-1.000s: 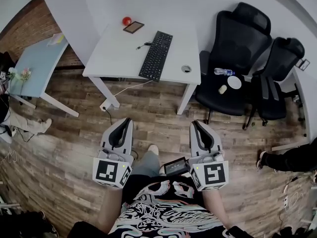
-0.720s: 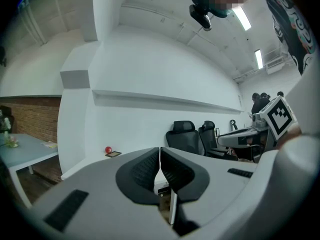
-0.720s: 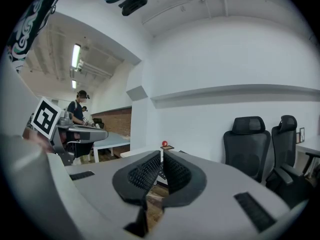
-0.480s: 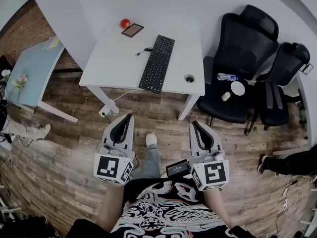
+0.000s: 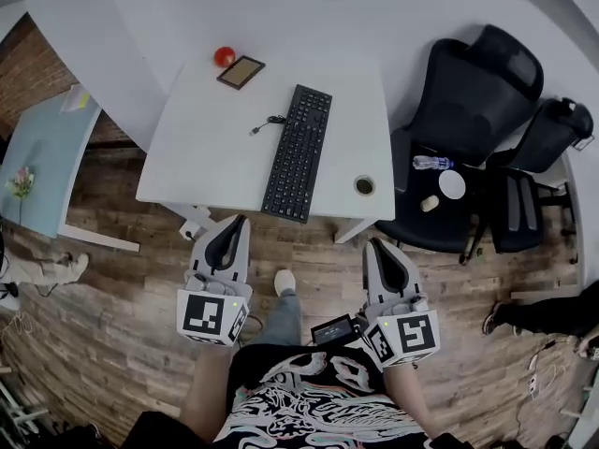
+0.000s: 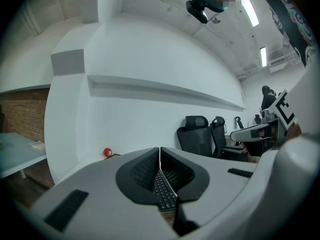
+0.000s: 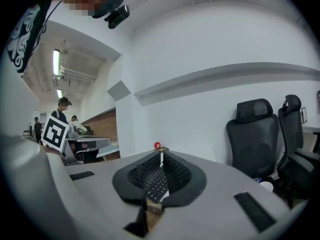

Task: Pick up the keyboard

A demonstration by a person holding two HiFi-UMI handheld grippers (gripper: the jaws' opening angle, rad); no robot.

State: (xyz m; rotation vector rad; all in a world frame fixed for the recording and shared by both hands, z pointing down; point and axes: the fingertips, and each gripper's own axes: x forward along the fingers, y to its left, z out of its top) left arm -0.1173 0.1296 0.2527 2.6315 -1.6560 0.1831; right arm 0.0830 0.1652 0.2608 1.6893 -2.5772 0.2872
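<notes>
A black keyboard (image 5: 298,152) lies lengthwise on the white table (image 5: 201,148), its cable curling off its left side. Both grippers are short of the table's near edge, held out level toward it. My left gripper (image 5: 238,223) is shut and empty, its tip just at the table edge, left of the keyboard's near end. My right gripper (image 5: 377,244) is shut and empty too, to the right of it. In the left gripper view the keyboard (image 6: 164,191) shows through the notch under the closed jaws of the left gripper (image 6: 160,151). The right gripper view shows the keyboard (image 7: 156,184) the same way, below the right gripper (image 7: 161,154).
A red ball (image 5: 224,56) and a dark flat device (image 5: 241,71) lie at the table's far end. A round cable hole (image 5: 364,186) is near the right front corner. Two black office chairs (image 5: 468,110) stand to the right, a light blue table (image 5: 42,157) to the left.
The table and keyboard have drawn closer and lower in the head view. Both grippers have advanced toward the table's near edge, still shut.
</notes>
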